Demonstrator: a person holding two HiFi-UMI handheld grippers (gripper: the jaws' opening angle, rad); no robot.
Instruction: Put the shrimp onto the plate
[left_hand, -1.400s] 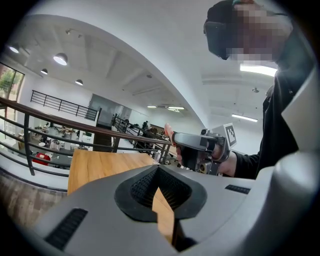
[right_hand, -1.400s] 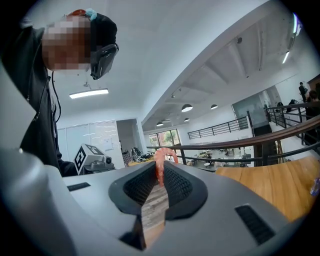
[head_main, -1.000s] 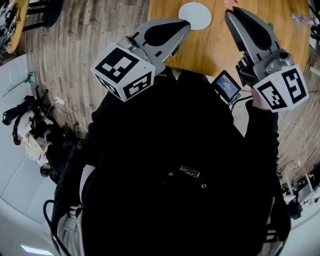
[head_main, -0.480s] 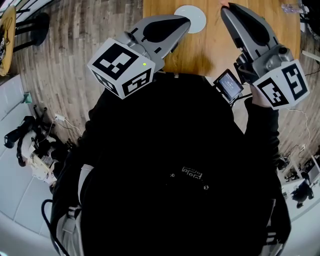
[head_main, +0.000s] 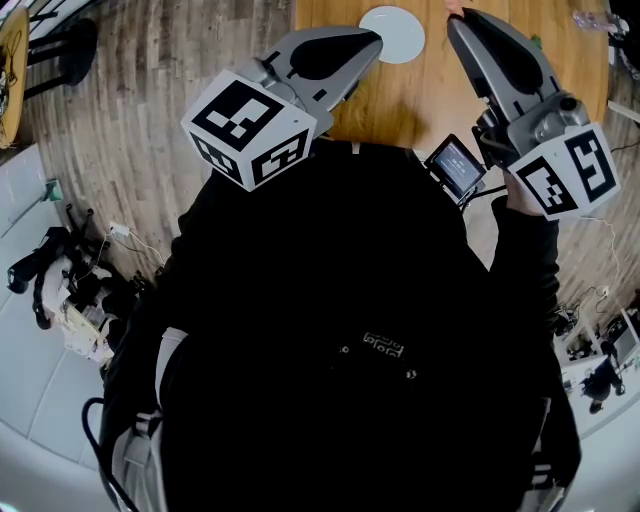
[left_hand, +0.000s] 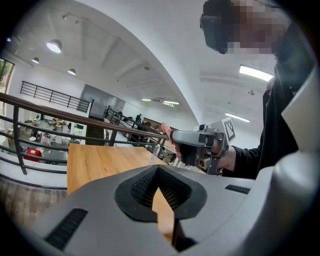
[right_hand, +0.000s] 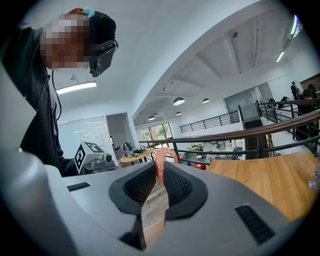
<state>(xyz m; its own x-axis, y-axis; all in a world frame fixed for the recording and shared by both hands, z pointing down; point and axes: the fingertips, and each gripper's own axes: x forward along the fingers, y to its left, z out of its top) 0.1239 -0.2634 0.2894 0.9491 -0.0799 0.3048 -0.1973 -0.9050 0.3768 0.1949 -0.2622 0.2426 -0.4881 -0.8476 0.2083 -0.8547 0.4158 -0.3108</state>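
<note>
We held the shrimp (right_hand: 160, 162) clenched between the tips of the right tongs (right_hand: 160, 172), its pink curl standing up past the pads (only a sliver of it showed from above). The left tongs (left_hand: 159, 169) were closed on nothing, pads meeting at the tip. The white plate (head_main: 391, 31) lay on the bench (head_main: 420, 95) just beyond the left tongs' tip, between the two tongs and apart from the shrimp.
</note>
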